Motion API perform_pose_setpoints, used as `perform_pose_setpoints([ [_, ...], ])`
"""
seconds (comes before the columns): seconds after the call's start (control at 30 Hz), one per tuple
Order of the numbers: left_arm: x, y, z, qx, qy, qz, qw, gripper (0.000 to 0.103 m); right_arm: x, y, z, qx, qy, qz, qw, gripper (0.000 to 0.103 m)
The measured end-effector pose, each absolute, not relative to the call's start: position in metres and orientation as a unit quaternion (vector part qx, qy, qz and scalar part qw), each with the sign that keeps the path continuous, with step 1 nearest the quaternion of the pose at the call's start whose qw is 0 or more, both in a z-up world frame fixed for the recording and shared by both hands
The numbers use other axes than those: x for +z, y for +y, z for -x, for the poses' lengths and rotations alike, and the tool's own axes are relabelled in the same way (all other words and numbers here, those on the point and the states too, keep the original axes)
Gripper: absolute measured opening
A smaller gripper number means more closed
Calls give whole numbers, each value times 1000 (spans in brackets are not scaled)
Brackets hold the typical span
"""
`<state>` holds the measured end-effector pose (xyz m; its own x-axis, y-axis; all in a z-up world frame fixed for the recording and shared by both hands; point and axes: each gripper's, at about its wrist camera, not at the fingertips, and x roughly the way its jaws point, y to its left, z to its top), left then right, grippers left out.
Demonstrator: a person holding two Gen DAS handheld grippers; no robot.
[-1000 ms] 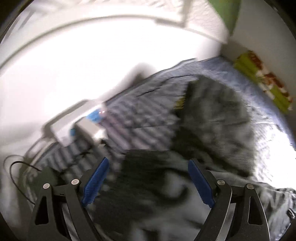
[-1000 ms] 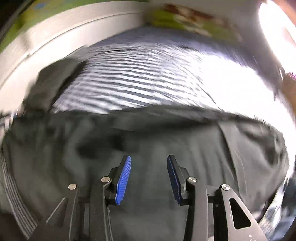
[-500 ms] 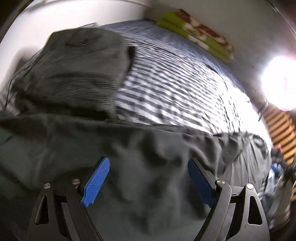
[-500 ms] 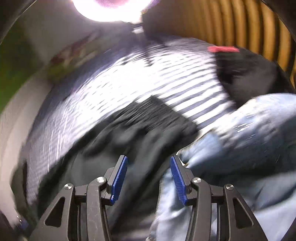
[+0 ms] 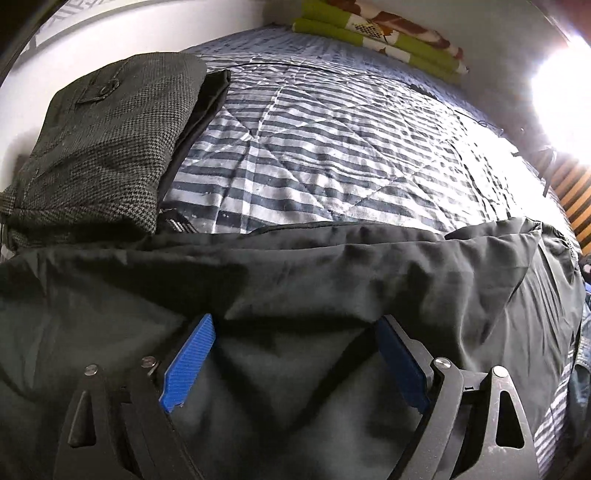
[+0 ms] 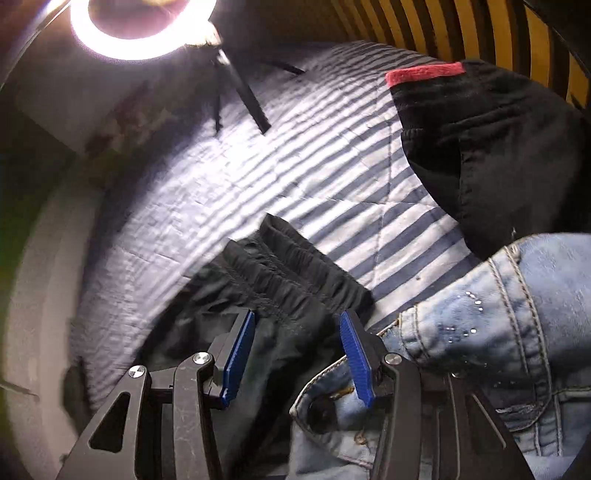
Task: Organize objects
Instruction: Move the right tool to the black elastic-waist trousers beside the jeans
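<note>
Below, smooth dark trousers (image 5: 295, 280) lie crumpled on a striped quilt (image 5: 332, 147); left gripper (image 5: 295, 358) spread wide, right gripper (image 6: 295, 354) half-open over their gathered waistband (image 6: 295, 266), neither gripping.

On the left wrist view, a bed quilt (image 5: 332, 155) is seen w/ a folded jacket (image 5: 107, 147) stacked at far left on another folded garment (image 5: 207, 107), folded blankets (image 5: 380, 40) at the far edge against the wall, and trousers (image 5: 295, 273) spread across the near edge, under the left gripper (image 5: 295, 358). On the right wrist view, the trousers' waistband (image 6: 291, 273) is found betw. and just beyond the fingers of the right gripper (image 6: 299, 354), w/ jeans (image 6: 480, 332) at near right (touching the right finger). A crumpled garment (image 6: 487, 147) lies behind the jeans, and a ring lamp (image 6: 144, 33) stands on a tripod (image 6: 240, 92) at far left on the quilt.
</note>
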<state>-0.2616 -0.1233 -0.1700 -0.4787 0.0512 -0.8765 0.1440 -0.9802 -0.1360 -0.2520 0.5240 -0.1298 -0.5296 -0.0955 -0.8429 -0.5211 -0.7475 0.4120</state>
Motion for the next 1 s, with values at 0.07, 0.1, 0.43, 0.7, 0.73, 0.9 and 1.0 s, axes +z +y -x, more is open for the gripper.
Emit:
perform_pose_setpoints([
  [0.07, -169, -127, 263, -853, 110, -510, 22, 90, -135, 521, 257, 804, 327, 476, 142, 44],
  [0.1, -167, -127, 265, -852, 113, -510, 21, 90, -137, 520, 258, 802, 328, 478, 143, 44],
  [0.43, -167, -137, 263, -849, 135, -511, 13, 90, -103, 501, 231, 854, 245, 422, 179, 8],
  [0.7, -164, -133, 260, -849, 132, -512, 16, 90, -119, 493, 250, 835, 160, 493, 185, 28],
  [0.73, -164, -132, 260, -849, 133, -511, 17, 90, -110, 492, 249, 847, 158, 474, 181, 37],
  [0.9, -162, -128, 263, -851, 129, -510, 12, 90, -102, 484, 281, 864, 156, 460, 131, 41],
  [1.0, -163, -125, 265, -851, 121, -510, 11, 90, -117, 480, 301, 855, 151, 481, 120, 41],
])
